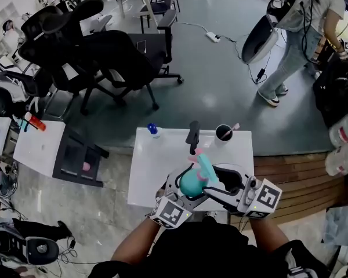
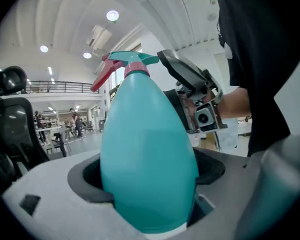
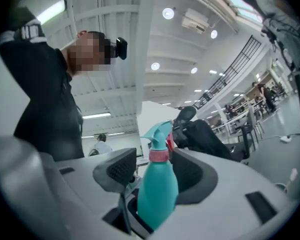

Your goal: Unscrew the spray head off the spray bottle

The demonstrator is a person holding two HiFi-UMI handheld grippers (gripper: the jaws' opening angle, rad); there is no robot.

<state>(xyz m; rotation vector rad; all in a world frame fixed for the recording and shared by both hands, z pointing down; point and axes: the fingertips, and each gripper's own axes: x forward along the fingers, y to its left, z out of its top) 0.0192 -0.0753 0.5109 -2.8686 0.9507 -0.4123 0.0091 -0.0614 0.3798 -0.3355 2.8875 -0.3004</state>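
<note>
A teal spray bottle point(image 1: 191, 183) is held up over the near edge of the white table point(image 1: 156, 167). My left gripper point(image 1: 184, 189) is shut on its wide body, and in the left gripper view the bottle point(image 2: 147, 159) fills the space between the pads. The spray head point(image 2: 132, 64) is teal with a pink collar and a red trigger. My right gripper point(image 1: 216, 178) stands open around the neck. In the right gripper view its dark pads point(image 3: 115, 169) flank the pink collar point(image 3: 159, 155) with a gap on either side of the bottle point(image 3: 157, 191).
On the table's far edge stand a black cup point(image 1: 224, 133) with a pink-tipped thing in it, a blue-capped item point(image 1: 153, 130) and a black object point(image 1: 192, 135). Black office chairs point(image 1: 104, 51) fill the floor behind. A person point(image 1: 301, 33) stands at the back right.
</note>
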